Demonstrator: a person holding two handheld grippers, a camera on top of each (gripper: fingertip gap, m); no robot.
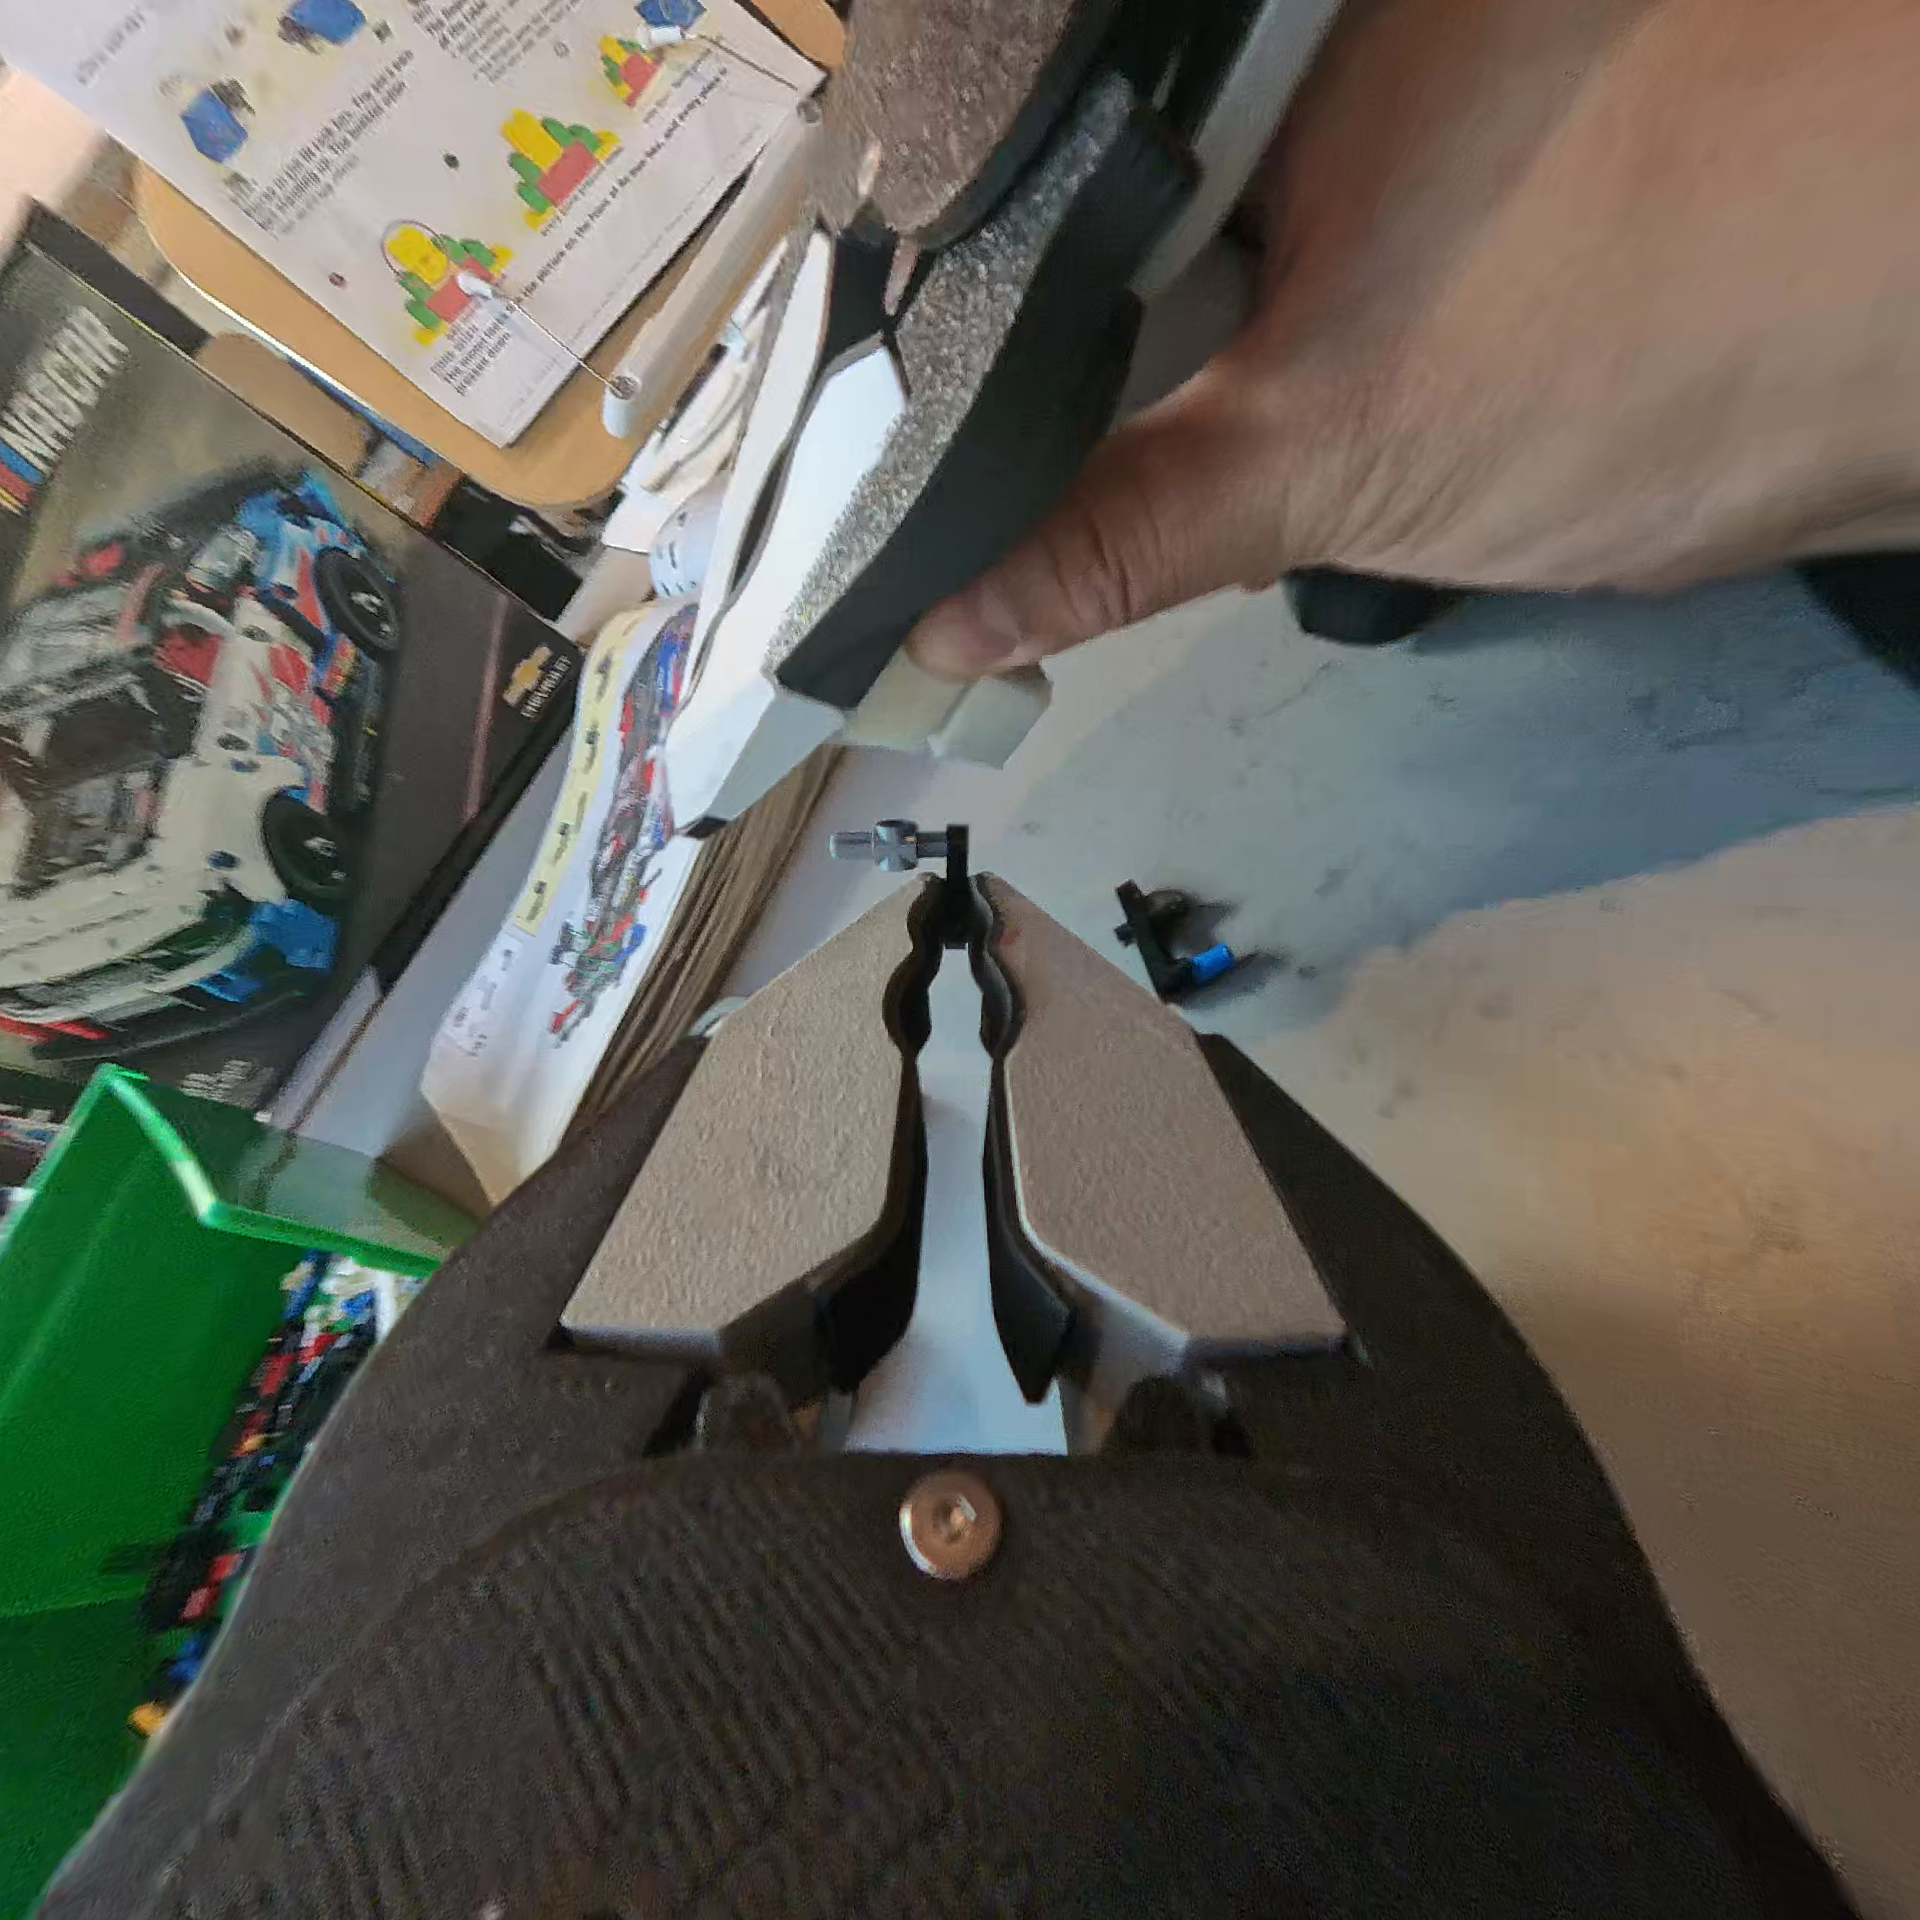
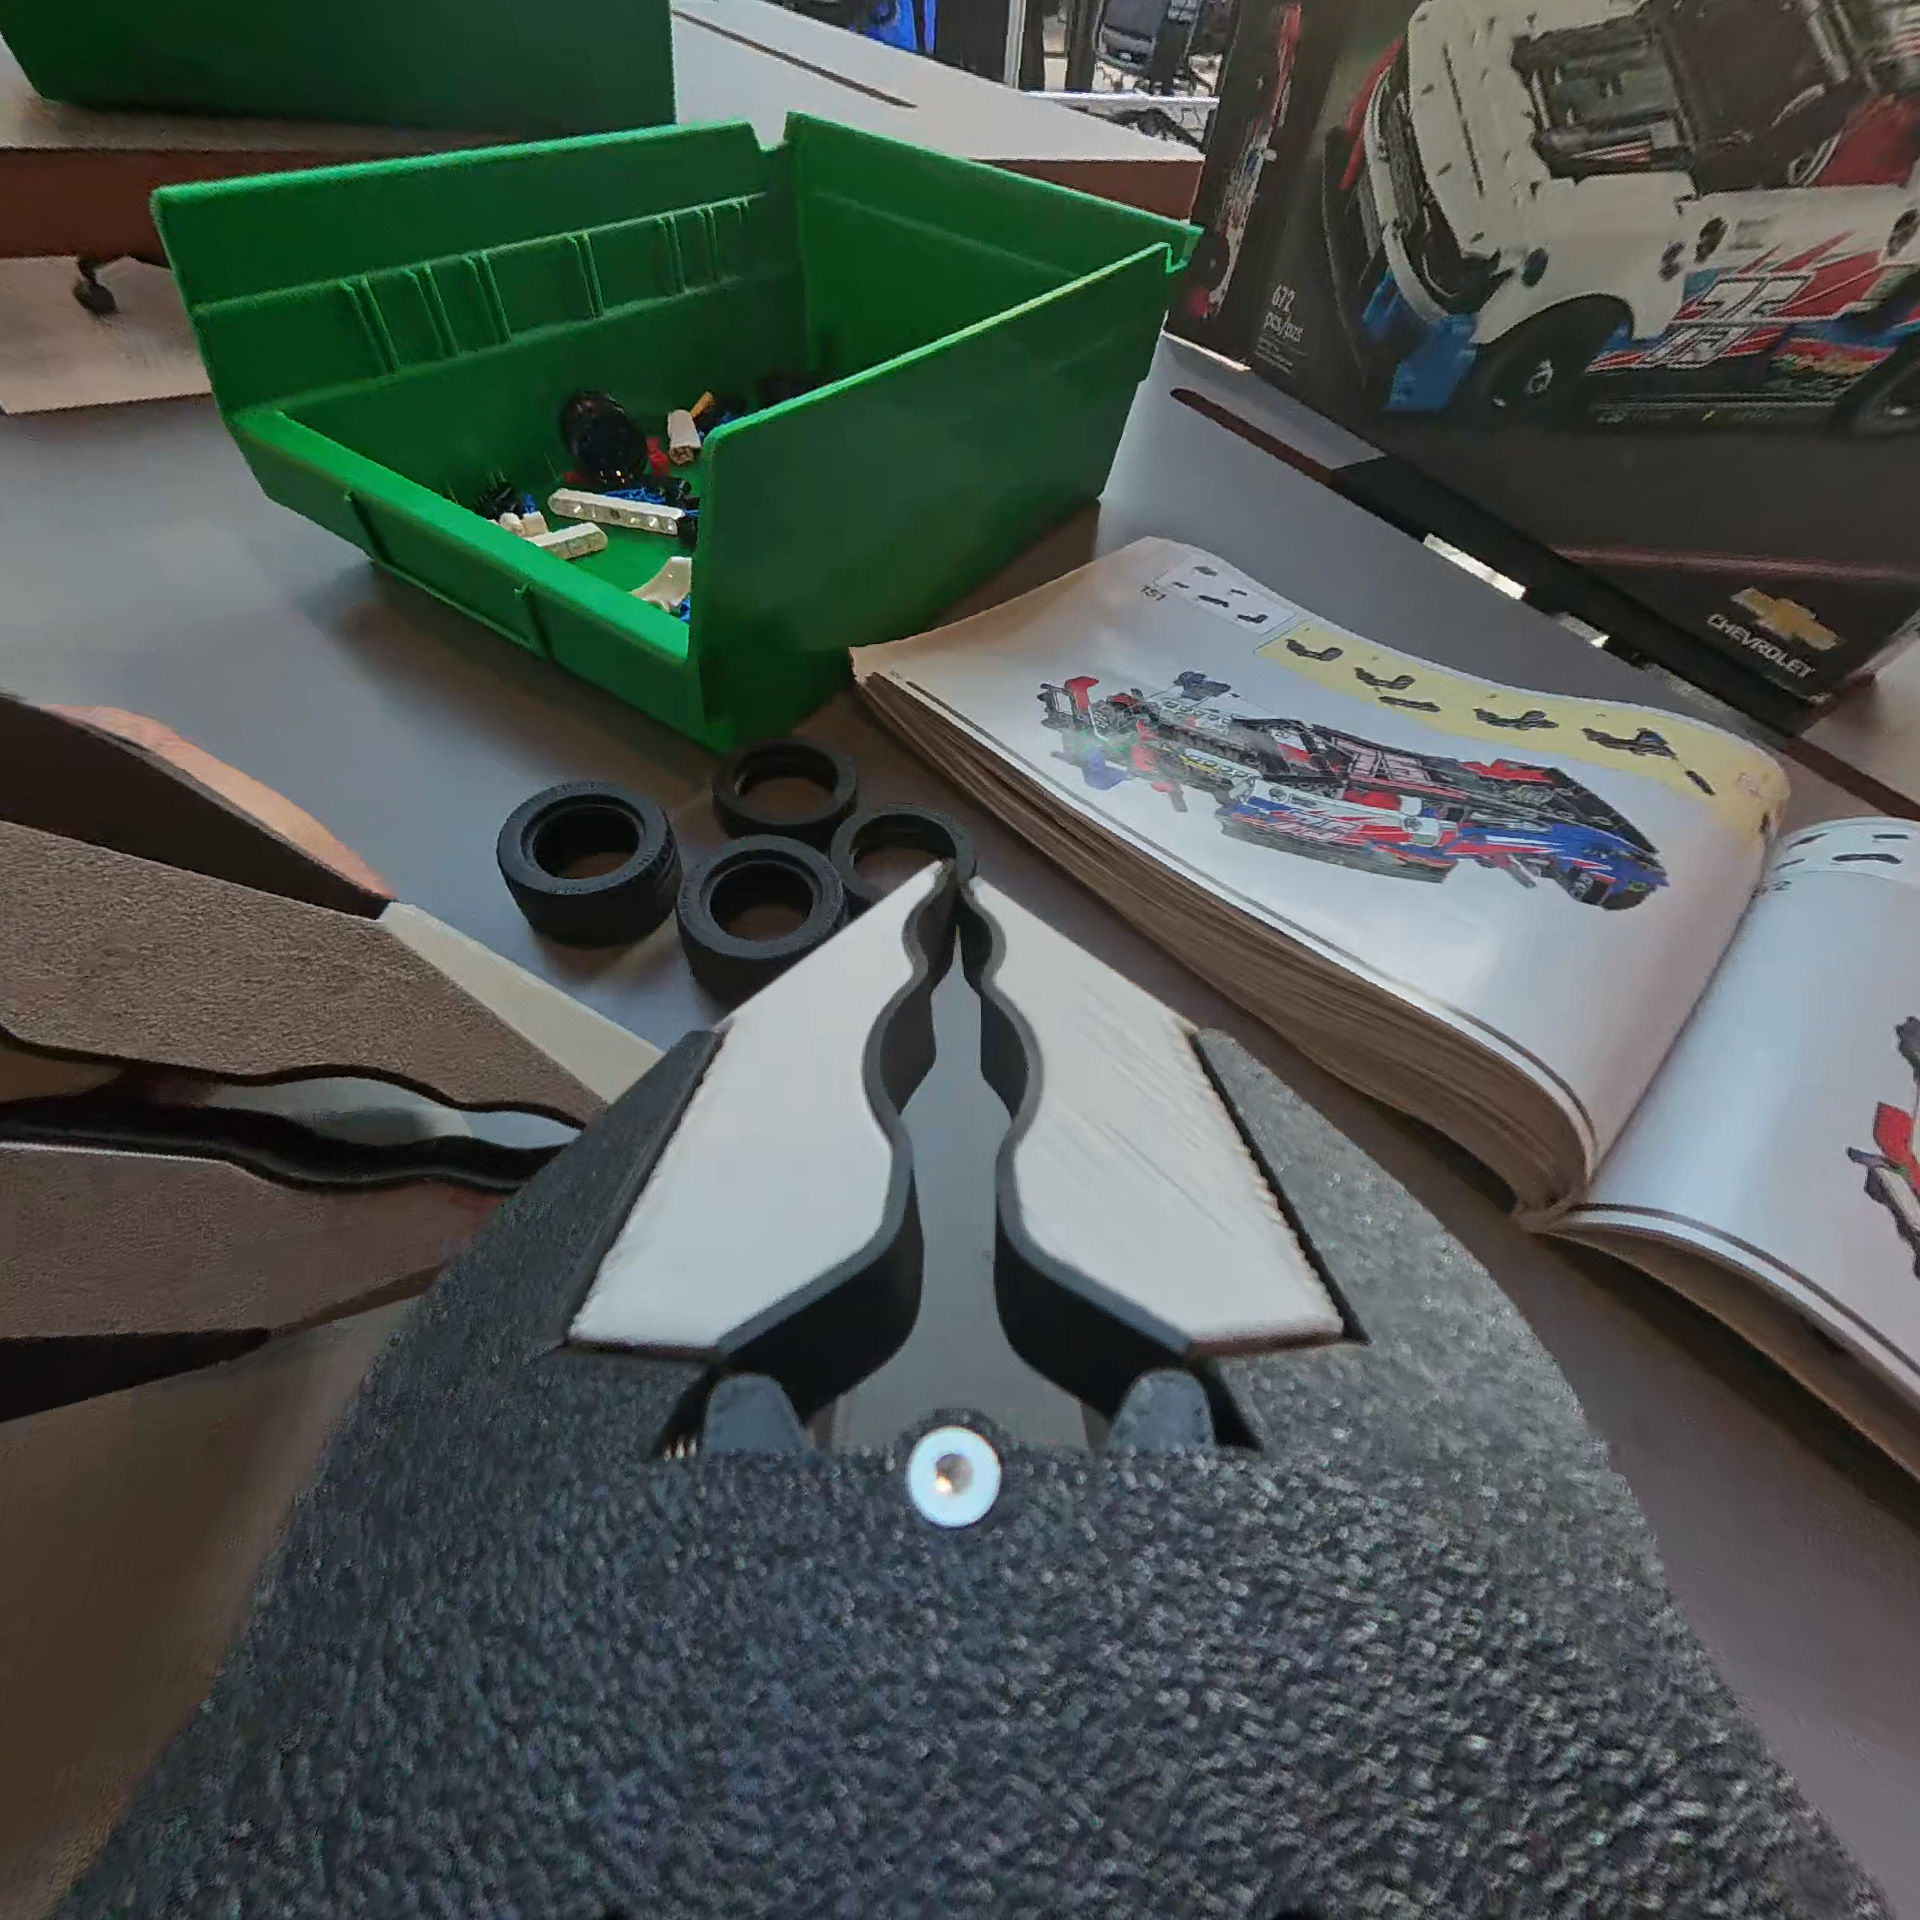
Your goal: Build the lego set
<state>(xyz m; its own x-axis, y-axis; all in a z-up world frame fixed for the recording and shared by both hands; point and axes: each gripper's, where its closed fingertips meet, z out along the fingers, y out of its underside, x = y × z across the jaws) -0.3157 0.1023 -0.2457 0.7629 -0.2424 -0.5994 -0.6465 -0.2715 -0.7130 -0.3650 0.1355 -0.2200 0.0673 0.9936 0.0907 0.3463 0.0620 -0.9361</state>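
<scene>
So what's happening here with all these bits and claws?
A person is building a Lego car with a hand-held claw in each hand. The left claw is shut on a small black-and-grey piece. The right claw is shut and empty, above four tyres. Loose parts sit in a green bin beside the open manual.
</scene>
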